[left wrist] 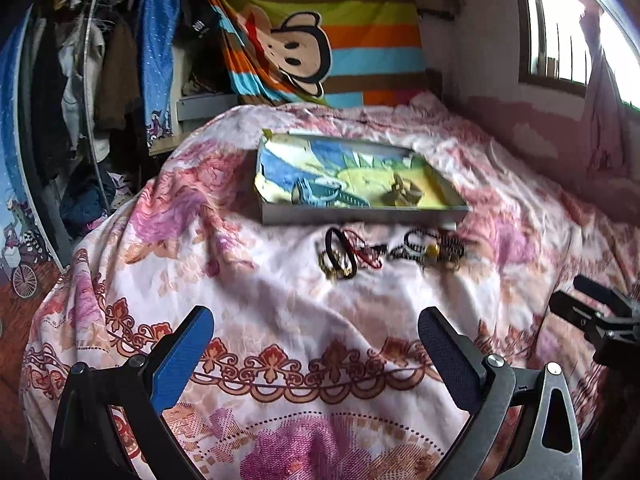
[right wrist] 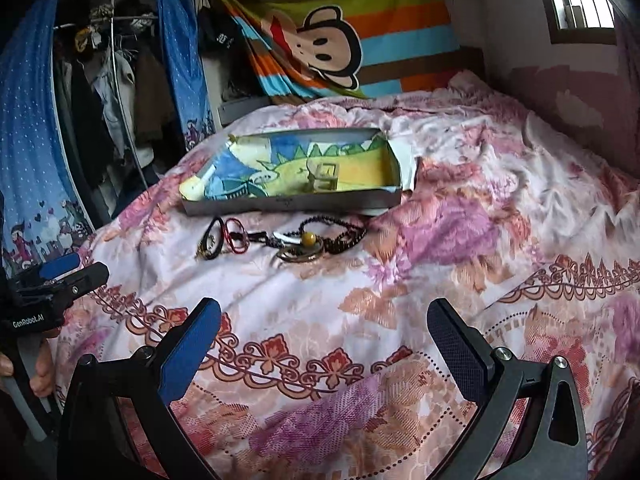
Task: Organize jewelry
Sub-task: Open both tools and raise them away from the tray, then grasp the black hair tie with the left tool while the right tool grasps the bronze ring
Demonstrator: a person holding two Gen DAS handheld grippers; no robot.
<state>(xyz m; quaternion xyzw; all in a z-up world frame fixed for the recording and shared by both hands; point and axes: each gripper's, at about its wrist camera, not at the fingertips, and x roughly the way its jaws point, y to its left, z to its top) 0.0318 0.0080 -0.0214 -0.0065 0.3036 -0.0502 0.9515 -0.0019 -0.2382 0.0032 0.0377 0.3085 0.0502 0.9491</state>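
A shallow grey box, lined with a blue and yellow drawing, lies on the floral bedspread; a small tan item sits inside it. Just in front of the box lies a pile of jewelry: black and red bracelets on the left, dark beaded strands with a yellow bead on the right. My left gripper is open and empty, well short of the jewelry. My right gripper is open and empty too, nearer than the pile.
The floral bedspread fills the foreground. A striped cartoon monkey cloth hangs behind the bed. A clothes rack stands at the left, a window at the right. A hand holds the other gripper at the left edge.
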